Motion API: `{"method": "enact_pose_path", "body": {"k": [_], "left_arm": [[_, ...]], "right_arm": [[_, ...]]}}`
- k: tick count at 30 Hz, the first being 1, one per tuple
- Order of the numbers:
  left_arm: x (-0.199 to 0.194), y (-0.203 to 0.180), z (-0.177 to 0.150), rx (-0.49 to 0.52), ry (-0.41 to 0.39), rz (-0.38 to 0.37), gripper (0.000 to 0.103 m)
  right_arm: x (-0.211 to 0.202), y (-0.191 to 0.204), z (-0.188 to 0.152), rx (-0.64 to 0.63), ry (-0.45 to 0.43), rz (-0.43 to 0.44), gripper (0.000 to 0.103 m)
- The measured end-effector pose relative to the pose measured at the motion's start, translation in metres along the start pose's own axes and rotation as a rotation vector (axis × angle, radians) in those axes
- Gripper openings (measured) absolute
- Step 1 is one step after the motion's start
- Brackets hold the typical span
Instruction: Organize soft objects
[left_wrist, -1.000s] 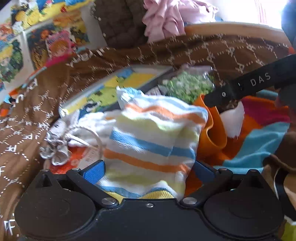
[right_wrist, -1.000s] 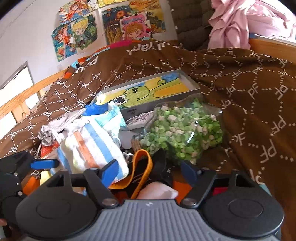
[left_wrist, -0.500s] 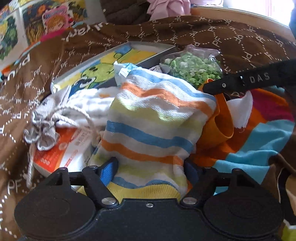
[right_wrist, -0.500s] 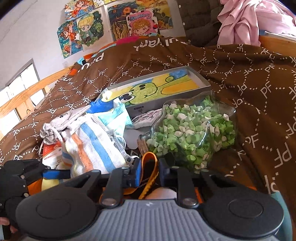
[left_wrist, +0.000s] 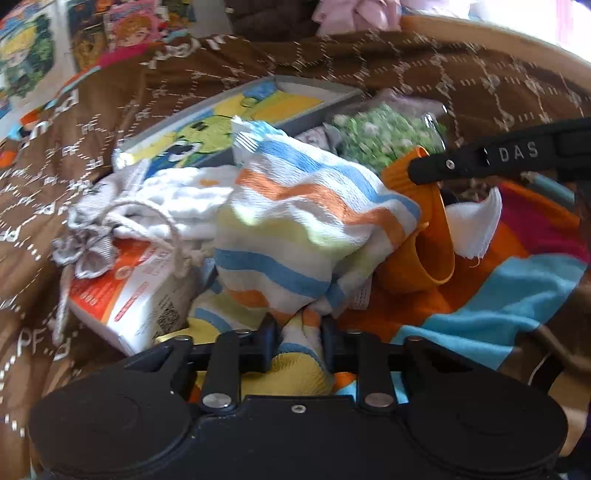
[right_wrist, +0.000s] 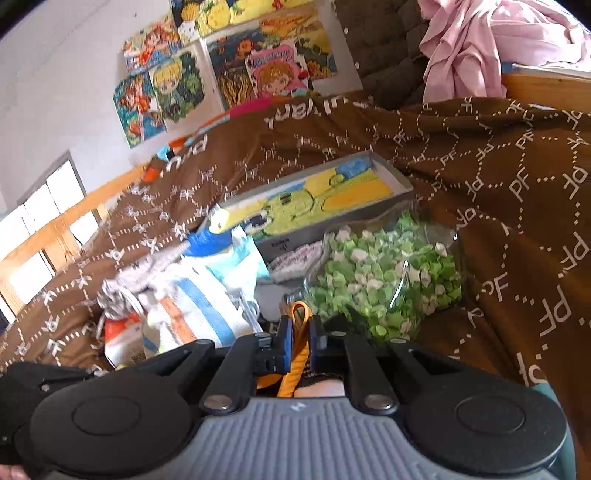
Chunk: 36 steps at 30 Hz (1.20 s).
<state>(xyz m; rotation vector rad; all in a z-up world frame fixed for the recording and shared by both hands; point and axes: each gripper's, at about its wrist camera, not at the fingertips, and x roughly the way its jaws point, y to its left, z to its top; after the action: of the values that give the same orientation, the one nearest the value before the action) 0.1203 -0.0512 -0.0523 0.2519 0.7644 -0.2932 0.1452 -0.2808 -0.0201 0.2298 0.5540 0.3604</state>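
A towel striped in blue, orange and yellow (left_wrist: 295, 221) lies bunched in a pile on the bed. My left gripper (left_wrist: 299, 332) has the towel's near end pinched between its pads, and its jaws are still closing. An orange ribbed knit cloth (left_wrist: 424, 236) lies just right of the towel. My right gripper (right_wrist: 300, 341) holds that orange cloth's (right_wrist: 301, 321) rim between its blue pads, jaws also still closing. In the left wrist view the right gripper (left_wrist: 424, 173) reaches in from the right onto the orange rim.
A grey drawstring pouch (left_wrist: 88, 251) and an orange-and-white packet (left_wrist: 122, 295) lie left of the towel. Behind are a picture box (right_wrist: 314, 199) and a clear jar of green paper stars (right_wrist: 384, 288). A brown quilt (right_wrist: 498, 166) covers the bed; a colourful striped blanket (left_wrist: 517, 280) lies to the right.
Both grippers went from wide open to closed. The left jaws now bunch the towel's near end, and the right jaws pinch the orange cloth's rim. The towel has crumpled.
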Motion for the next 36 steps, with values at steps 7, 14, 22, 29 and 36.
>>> {"method": "enact_pose_path", "body": {"k": [7, 14, 22, 29, 36], "left_arm": [[-0.036, -0.002, 0.001, -0.106, -0.083, 0.004, 0.021], [-0.064, 0.000, 0.001, -0.167, -0.132, 0.016, 0.020], [-0.092, 0.009, 0.021, -0.240, -0.229, 0.003, 0.020], [-0.106, 0.024, 0.048, -0.299, -0.329, -0.016, 0.020], [-0.093, 0.052, 0.079, -0.308, -0.365, -0.020, 0.020]], "right_arm": [[-0.020, -0.004, 0.008, 0.047, -0.080, 0.045, 0.009], [-0.039, -0.011, 0.015, 0.104, -0.147, 0.076, 0.010], [-0.047, -0.016, 0.020, 0.126, -0.219, 0.091, 0.010], [-0.044, -0.019, 0.019, 0.136, -0.247, 0.083, 0.010], [-0.023, -0.008, 0.039, 0.108, -0.281, 0.106, 0.010]]}}
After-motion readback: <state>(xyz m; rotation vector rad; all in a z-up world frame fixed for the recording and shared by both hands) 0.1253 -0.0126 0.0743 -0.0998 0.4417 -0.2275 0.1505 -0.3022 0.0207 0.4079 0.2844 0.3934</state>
